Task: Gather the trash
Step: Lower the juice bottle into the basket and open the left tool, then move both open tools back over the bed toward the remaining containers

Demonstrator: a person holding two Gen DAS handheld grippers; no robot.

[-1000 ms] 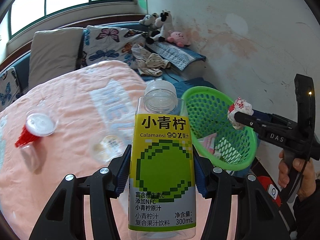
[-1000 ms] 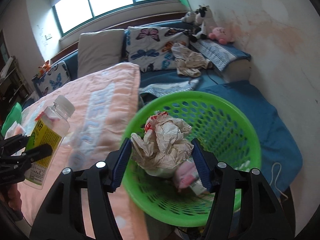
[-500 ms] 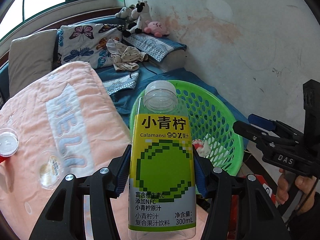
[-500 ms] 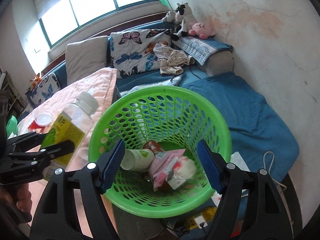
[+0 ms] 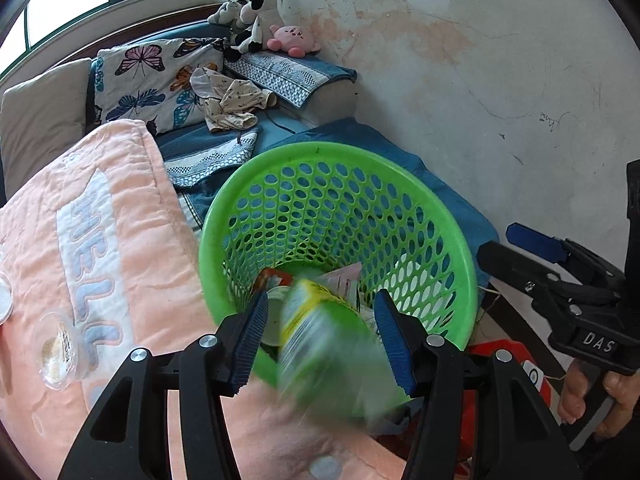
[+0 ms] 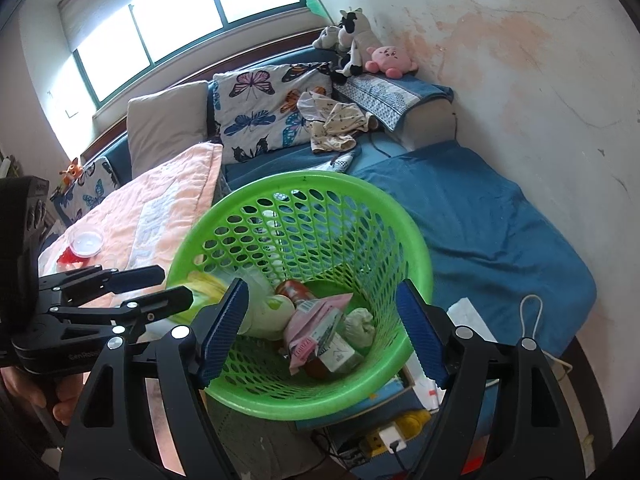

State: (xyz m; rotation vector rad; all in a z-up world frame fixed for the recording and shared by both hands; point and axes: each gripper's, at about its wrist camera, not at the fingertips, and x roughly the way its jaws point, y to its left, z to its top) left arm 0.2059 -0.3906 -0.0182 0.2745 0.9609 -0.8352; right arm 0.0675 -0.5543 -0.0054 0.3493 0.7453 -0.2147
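Note:
A green mesh basket [image 5: 320, 150] [image 6: 304, 178] stands beside the bed and holds a pink packet [image 6: 316, 320], a paper cup [image 6: 272, 312] and a crumpled paper wad [image 6: 360, 324]. The yellow-green juice bottle [image 5: 320, 340] [image 6: 204, 284] is blurred and tipped cap-first over the basket's near rim, loose between the jaws of my left gripper [image 5: 320, 298] [image 6: 176, 286]; a gap shows at the left pad. My right gripper [image 6: 322, 285] [image 5: 496, 240] hangs open over the basket with nothing between its pads.
A pink quilt [image 5: 100, 240] covers the bed to the left, with a clear lidded cup [image 5: 60, 352] and a red cup [image 6: 84, 244] on it. A blue mat [image 6: 500, 232] lies along the stained wall. A power strip [image 6: 392, 436] sits under the basket.
The right gripper opened and dropped the crumpled paper into the basket. The left gripper carried the bottle right over the basket, and the bottle now tips out of its jaws.

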